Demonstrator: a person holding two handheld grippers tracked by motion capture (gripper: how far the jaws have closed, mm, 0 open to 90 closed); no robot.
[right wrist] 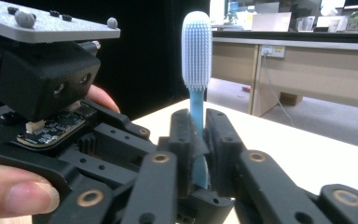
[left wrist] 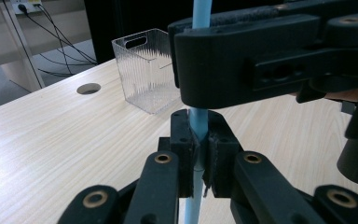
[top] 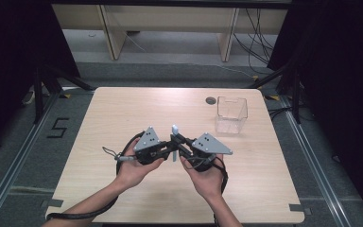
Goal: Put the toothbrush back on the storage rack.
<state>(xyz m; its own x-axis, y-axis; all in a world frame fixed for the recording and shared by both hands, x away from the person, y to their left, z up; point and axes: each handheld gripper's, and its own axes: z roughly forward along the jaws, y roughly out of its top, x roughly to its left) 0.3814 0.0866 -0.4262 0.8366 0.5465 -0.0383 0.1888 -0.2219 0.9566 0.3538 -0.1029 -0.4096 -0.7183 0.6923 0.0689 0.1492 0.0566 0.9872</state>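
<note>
While both sets of jaws meet mid-table, the entry runs outward from them.

1. Left gripper (left wrist: 199, 154): jaws pressed together on the toothbrush (right wrist: 196, 60) handle, lower part; pale blue shaft passes straight down between the pads. Hand cups the body from below in the high view. Prob. reason: acts as the steady anchor, keeps the brush upright.

2. Right gripper (right wrist: 198, 149): jaws pinching the same handle, just above the left pair in the left gripper view, head standing clear above the pads. Approaches from the opp. side, so the two tools face each other nose to nose (top: 176, 147). Judged purpose: a hand-over or re-grip; second hold taken before the first lets go, so the brush never hangs loose.

3. Toothbrush: vertical, bristle head up, white bristles over blue neck, held off the table (top: 123, 118) by both grips, centre of the top, near the person's edge. Upright pose likely suits dropping it handle-first into a holder.

4. Bin (top: 231, 115): clear ribbed plastic, cut-out handle slot, open top, empty as far as visible. Stands well apart, toward the far right of the table. Likely destination.

5. Cable hole (top: 211, 100): round, in the tabletop, just left of the bin.

6. Table: light wood grain, bare otherwise.
</note>
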